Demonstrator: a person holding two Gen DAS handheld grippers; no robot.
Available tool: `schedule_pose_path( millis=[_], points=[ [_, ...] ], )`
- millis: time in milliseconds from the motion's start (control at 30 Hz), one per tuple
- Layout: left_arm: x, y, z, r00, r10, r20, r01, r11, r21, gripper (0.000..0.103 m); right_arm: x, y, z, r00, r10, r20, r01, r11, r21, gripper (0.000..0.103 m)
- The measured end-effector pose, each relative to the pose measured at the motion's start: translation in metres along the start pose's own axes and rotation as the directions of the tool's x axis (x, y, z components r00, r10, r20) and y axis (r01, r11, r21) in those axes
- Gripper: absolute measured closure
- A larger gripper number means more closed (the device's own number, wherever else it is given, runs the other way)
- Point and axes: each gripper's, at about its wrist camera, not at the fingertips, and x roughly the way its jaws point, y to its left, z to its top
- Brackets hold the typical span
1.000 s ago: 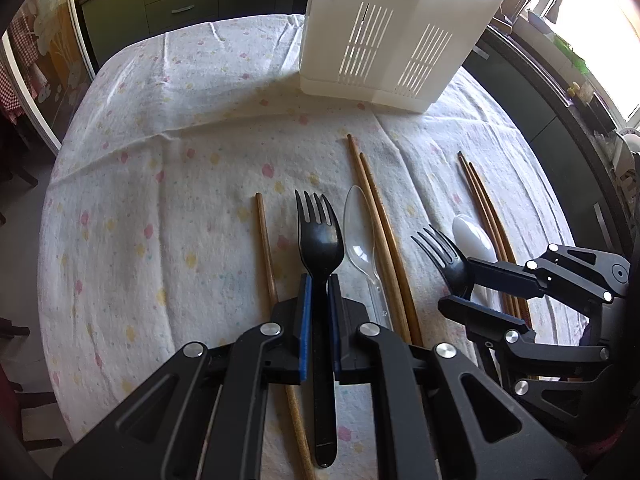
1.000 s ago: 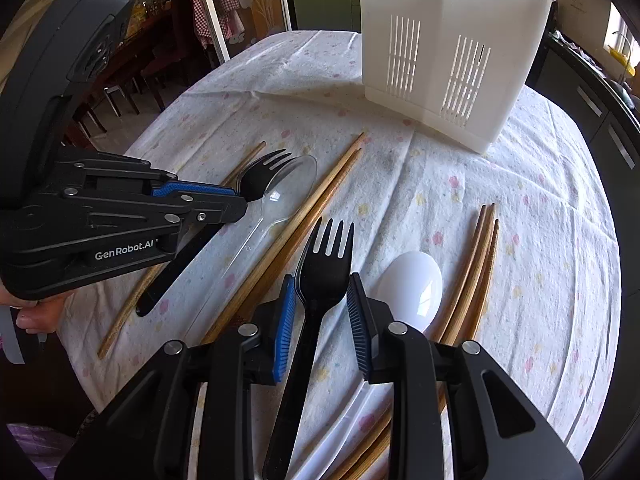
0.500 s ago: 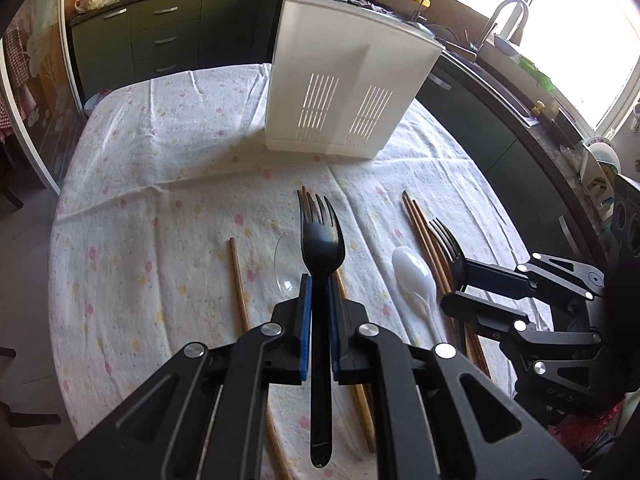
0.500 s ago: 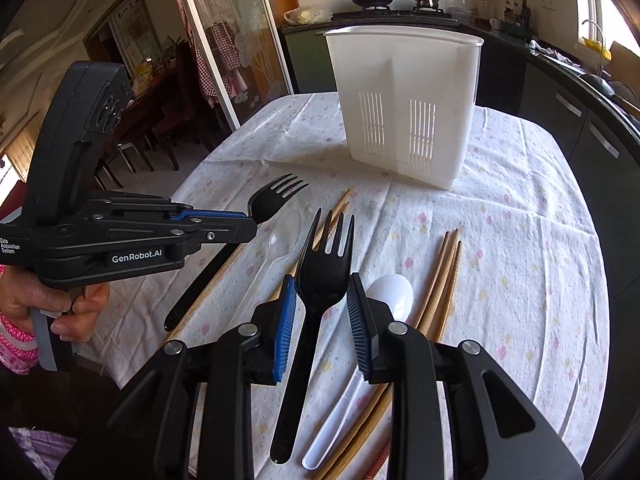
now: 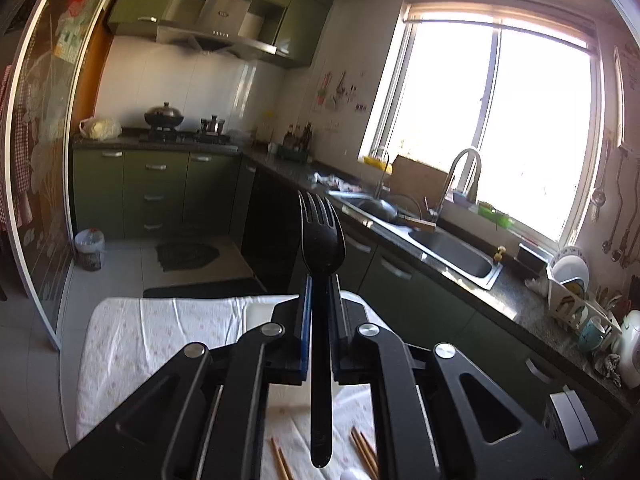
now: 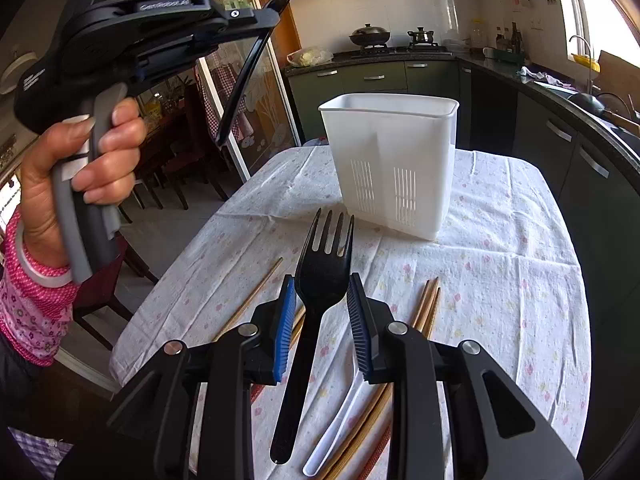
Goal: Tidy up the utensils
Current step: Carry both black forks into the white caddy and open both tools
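Left claw (image 5: pixel 320 304), raised level, clamps a black fork (image 5: pixel 321 240); right claw (image 6: pixel 322 316) grips another fork (image 6: pixel 320 280).

Two black forks (image 6: pixel 323 280) showing, one white utensil holder (image 6: pixel 390 160), one white spoon (image 6: pixel 332 432), perhaps six wooden chopsticks (image 6: pixel 428 304) lying partly hidden, two grippers (image 6: pixel 322 328).

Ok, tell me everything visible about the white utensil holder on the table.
The white utensil holder is a tall, roughly rectangular bin of what looks like translucent white plastic, open at the top with a rounded rim. A vertical ridge on its front suggests an inner divider, with two groups of narrow vertical slots low on the front wall. It stands upright on the flowered tablecloth, towards the far end. Nothing visible touches it, and no utensil shows above its rim.
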Motion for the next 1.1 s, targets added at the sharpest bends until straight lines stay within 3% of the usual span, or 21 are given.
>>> schedule_pose_path(
  millis=[133,267,467,767,800,867,900,1100],
  points=[
    [0.031,-0.003,0.016,0.989,0.035,0.141,-0.041,0.998,0.039,0.096,-0.007,-0.007,0.008,0.999,0.006,0.039,-0.007,1.000,0.012,0.076],
    [0.066,-0.001,0.014,0.980,0.094,0.175,-0.103,0.994,0.047,0.096,-0.013,-0.012,0.018,0.997,0.012,0.070,-0.013,1.000,0.019,0.076],
    [0.102,-0.001,-0.008,0.973,0.159,0.165,-0.177,0.978,0.106,0.096,-0.022,-0.015,0.032,0.994,0.009,0.107,-0.010,1.000,0.010,0.076],
    [0.117,0.002,-0.048,0.986,0.157,0.059,-0.164,0.976,0.146,0.094,-0.035,-0.019,0.062,0.986,-0.036,0.165,0.037,0.999,-0.002,0.076],
    [0.117,0.002,-0.050,0.986,0.157,0.053,-0.163,0.976,0.147,0.092,-0.037,-0.020,0.068,0.984,-0.042,0.176,0.043,0.999,-0.003,0.076],
    [0.115,0.004,-0.053,0.987,0.151,0.047,-0.156,0.977,0.143,0.071,-0.039,-0.021,0.080,0.979,-0.054,0.198,0.055,0.998,-0.003,0.076],
    [0.114,0.004,-0.054,0.988,0.149,0.049,-0.155,0.978,0.141,0.067,-0.041,-0.021,0.086,0.975,-0.061,0.212,0.064,0.998,-0.005,0.076],
    [0.098,0.000,-0.049,0.990,0.131,0.045,-0.136,0.981,0.138,0.055,-0.058,-0.022,0.131,0.940,-0.108,0.324,0.114,0.993,0.001,0.076]
  ],
)
